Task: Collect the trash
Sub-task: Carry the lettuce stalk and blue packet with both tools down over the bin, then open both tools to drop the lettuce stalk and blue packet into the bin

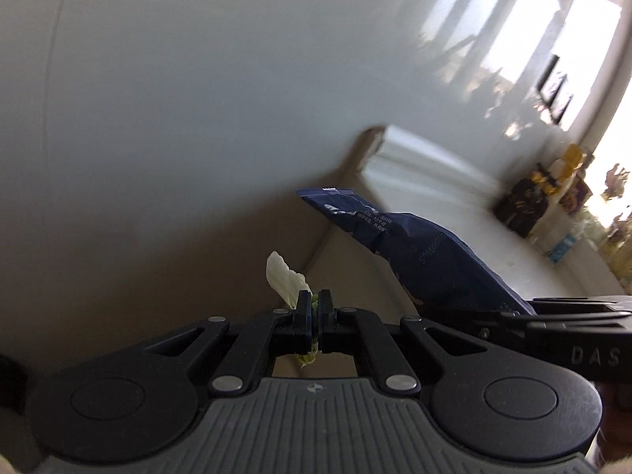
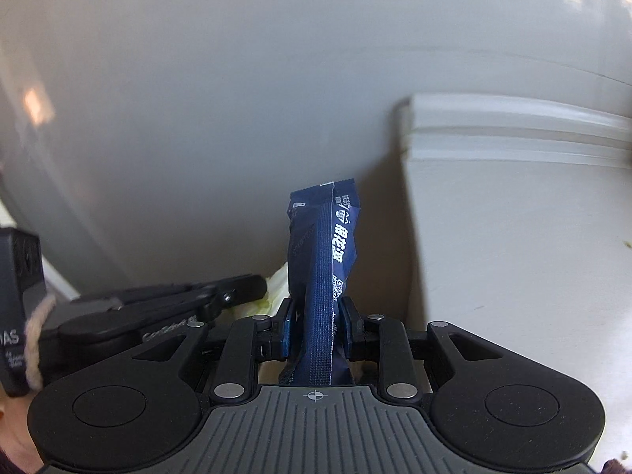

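My left gripper (image 1: 315,300) is shut on a pale green-white vegetable scrap (image 1: 283,276) that sticks up past the fingertips. My right gripper (image 2: 318,310) is shut on a dark blue snack wrapper (image 2: 322,245) with white print, held upright. In the left wrist view the wrapper (image 1: 414,252) shows to the right, held by the right gripper (image 1: 513,312) coming in from the right edge. In the right wrist view the left gripper (image 2: 252,282) lies close on the left with the scrap (image 2: 276,280) at its tip. Both are held up close to a large rounded white surface (image 2: 237,98).
A white moulded baseboard (image 2: 513,130) and a pale floor or counter (image 2: 513,237) lie to the right. In the left wrist view, boxes and packets (image 1: 545,197) stand by a bright window (image 1: 553,39) at far right. A brownish gap (image 1: 347,245) runs beneath the white surface.
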A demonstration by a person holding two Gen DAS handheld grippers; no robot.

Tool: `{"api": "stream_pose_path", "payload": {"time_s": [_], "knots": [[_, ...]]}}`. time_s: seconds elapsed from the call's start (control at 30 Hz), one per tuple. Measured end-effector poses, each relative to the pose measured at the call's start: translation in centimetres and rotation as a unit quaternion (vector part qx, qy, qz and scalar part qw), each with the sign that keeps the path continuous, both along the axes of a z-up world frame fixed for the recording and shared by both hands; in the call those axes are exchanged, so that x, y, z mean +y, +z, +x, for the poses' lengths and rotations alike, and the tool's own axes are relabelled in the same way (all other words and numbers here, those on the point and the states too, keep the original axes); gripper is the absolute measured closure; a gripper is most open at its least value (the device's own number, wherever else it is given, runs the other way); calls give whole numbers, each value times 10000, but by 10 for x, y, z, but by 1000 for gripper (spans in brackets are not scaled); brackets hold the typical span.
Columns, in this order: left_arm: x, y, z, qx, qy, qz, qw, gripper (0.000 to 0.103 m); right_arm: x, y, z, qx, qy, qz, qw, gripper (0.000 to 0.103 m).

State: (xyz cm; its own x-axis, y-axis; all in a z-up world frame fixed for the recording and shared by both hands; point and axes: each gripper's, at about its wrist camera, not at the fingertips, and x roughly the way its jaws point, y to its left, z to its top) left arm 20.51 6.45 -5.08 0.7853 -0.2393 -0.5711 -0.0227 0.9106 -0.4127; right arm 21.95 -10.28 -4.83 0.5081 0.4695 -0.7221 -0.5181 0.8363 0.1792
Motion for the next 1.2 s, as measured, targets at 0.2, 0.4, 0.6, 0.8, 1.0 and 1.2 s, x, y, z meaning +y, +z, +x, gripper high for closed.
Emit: {"api": "stream_pose_path", "payload": {"time_s": [0.2,0.4,0.6,0.8,1.0,1.2], "knots": [[9,-31,2,374,207,-41,9991,101,36,-31,-10,131,380,-502,9979,79],[12,-69,7,813,382,-166,9958,101,60,-68,-9,345,595,-948,9931,79],[12,-107,14,1282,501,-203,9903,101,68,-108,-6,696,610,-1429,9854,79],[6,-133,26,1611,602,-124,9850,101,72,-134,3,855,573,-1631,9812,78],[7,-151,36,1908,735,43,9789,77,79,-138,22,704,359,-1595,9840,30],[9,-154,40,2054,750,125,9757,46,75,-138,25,733,320,-1517,9852,30]]}}
